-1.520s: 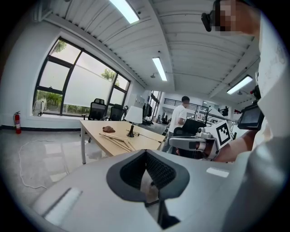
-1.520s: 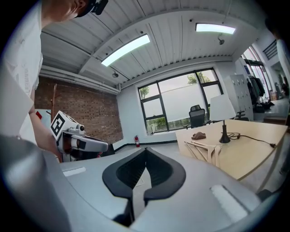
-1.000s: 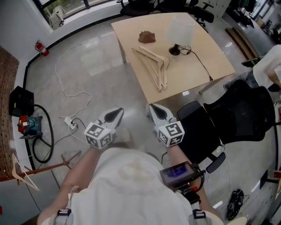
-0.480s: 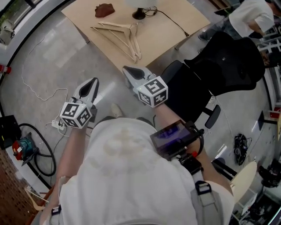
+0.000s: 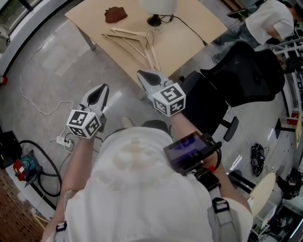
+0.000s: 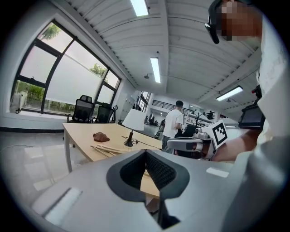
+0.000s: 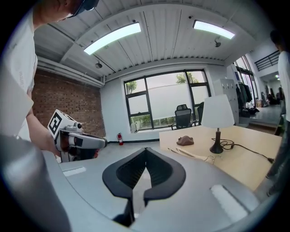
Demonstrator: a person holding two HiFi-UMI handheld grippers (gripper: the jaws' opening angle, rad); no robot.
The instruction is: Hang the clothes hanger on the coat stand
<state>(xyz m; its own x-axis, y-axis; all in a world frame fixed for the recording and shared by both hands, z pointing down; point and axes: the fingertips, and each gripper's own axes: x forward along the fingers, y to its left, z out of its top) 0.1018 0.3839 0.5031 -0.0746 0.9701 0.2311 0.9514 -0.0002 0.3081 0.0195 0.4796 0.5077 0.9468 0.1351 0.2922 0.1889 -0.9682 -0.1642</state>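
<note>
1. Head view: I stand a little back from a pale wooden table [image 5: 189,45]. The clothes hanger [image 5: 135,40] lies flat on it, what looks like two wooden hangers overlapping, between a brown lump [image 5: 115,14] and a lamp [image 5: 158,7]. My left tongs [image 5: 98,93] are over the floor, well short of the table. My right tongs [image 5: 147,76] are near the table's front edge. Neither touches the hanger.

2. Left gripper view: the left tongs [image 6: 146,154] are pressed together at the tips and empty. The hanger [image 6: 106,148] lies low on the table ahead.

3. Right gripper view: the right tongs [image 7: 146,153] are closed tip to tip, holding nothing. The hanger [image 7: 188,154] is ahead and to the right, beside the lamp's base.

4. Doing this well: I judge the step is the approach. I should open one pair before reaching, take a single hanger by its neck just under the hook, and lift it clear of its neighbour and the lamp's cord.

5. Hard to make out: the wire hooks are thin and tangled-looking, so I cannot tell which hanger lies on top. I cannot pick out the coat stand with certainty in any view. The lamp is cut off at the head view's top edge.
</note>
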